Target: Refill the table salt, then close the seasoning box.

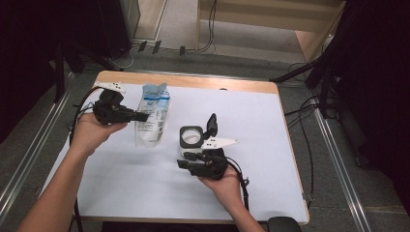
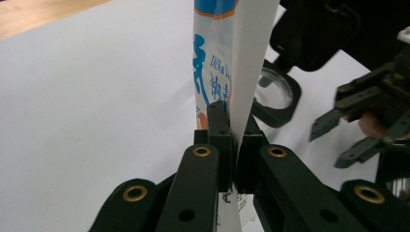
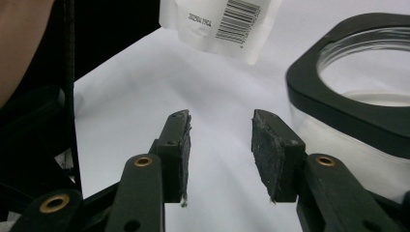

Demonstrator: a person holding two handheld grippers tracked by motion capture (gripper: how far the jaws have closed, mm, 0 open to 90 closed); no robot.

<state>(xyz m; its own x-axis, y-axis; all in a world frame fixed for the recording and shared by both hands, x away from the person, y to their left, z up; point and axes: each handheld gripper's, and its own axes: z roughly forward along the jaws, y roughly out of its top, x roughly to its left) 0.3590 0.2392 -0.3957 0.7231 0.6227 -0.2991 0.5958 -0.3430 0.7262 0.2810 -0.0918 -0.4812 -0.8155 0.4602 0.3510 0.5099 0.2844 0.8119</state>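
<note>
A white and blue refill pouch (image 1: 153,115) stands upright over the white table sheet, and my left gripper (image 1: 144,116) is shut on its side edge. In the left gripper view the jaws of the left gripper (image 2: 231,145) pinch the pouch (image 2: 217,58) near its lower part. A clear jar with a black square rim (image 1: 191,137) sits at mid-table, its black lid (image 1: 212,124) hinged open. My right gripper (image 1: 182,162) is open just in front of the jar, holding nothing. In the right gripper view the right gripper (image 3: 220,145) points past the jar (image 3: 348,96) towards the pouch's barcode end (image 3: 222,19).
The white sheet (image 1: 121,179) covers a wooden table whose far edge (image 1: 193,81) shows bare wood. Cables trail from both grippers. A dark round object (image 1: 284,224) sits at the near right corner. Black stands and floor cables surround the table.
</note>
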